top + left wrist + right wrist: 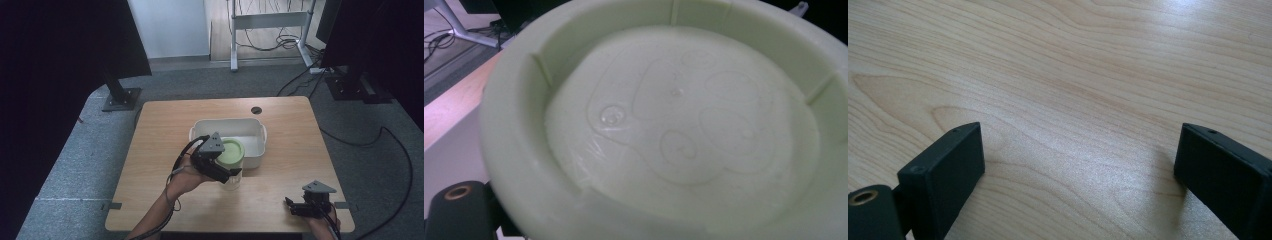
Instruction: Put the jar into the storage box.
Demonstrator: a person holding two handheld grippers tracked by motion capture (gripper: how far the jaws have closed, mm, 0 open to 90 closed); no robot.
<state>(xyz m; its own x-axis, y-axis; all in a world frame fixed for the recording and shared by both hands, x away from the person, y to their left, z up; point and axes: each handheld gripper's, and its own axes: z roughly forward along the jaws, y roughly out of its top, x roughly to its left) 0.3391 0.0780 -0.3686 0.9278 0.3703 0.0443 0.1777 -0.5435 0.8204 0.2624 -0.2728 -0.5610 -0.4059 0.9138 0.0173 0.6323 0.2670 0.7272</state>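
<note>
Jar (231, 175) with pale green lid (231, 150) stands on the table (290, 145) right at my left tool (216, 167), touching the front of the white tub (252, 131). Clear body looks rigid and slick, probably light; I'd grip the lid's ribbed rim (514, 125), not the body. Left tool seems to be at the jar, jaw state can't tell. Right tool (1078, 170) spread wide, empty, low over bare table well to the right.
</note>
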